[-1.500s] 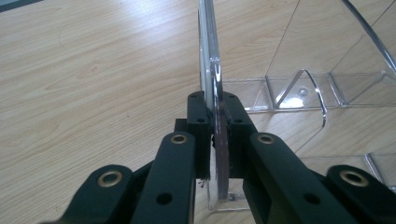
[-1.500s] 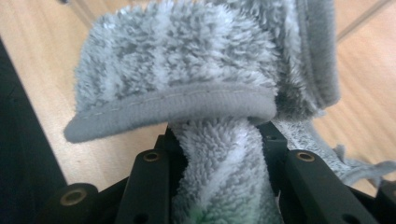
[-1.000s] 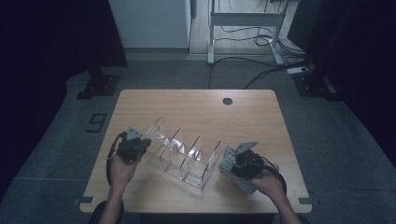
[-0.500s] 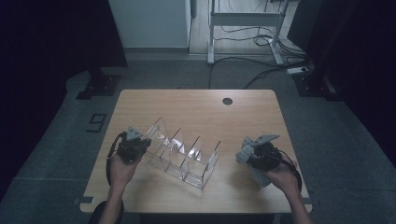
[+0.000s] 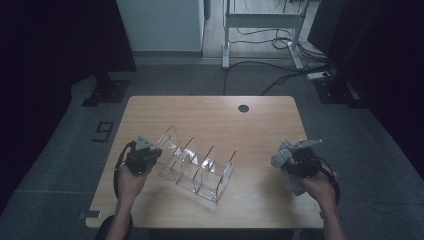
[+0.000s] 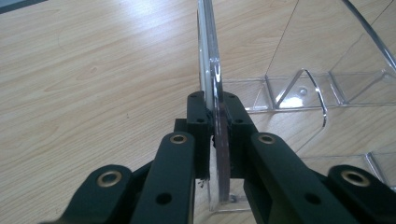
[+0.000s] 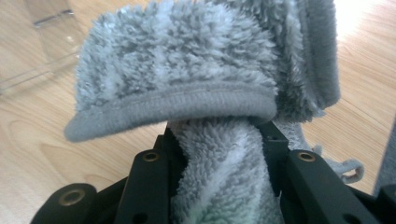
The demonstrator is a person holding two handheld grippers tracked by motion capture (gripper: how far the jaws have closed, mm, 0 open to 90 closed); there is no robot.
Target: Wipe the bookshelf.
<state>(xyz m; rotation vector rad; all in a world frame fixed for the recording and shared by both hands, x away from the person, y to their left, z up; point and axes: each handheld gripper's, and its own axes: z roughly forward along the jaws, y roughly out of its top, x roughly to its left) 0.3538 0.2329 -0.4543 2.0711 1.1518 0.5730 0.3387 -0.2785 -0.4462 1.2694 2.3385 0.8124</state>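
The clear plastic organizer (image 5: 196,167) sits on the near left part of the wooden table (image 5: 260,125), and the left gripper (image 6: 215,116) has its jaws pressed together on the rack's thin end wall, pinching it edge-on. The right gripper (image 7: 219,135) clamps a bunched grey fluffy cloth (image 7: 187,65), held off to the right and well apart from the rack (in the high view the cloth (image 5: 281,159) hangs over the table's right side). The work in hand looks like wiping the organizer, so the sound way is to keep the left grip firm and low so the light rack cannot slide or tip, then bring the cloth in flat against a divider rather than jabbing. The left forearm comes in straight from below, wrist level; the right hand is angled inward, its gripper pointing toward the rack.
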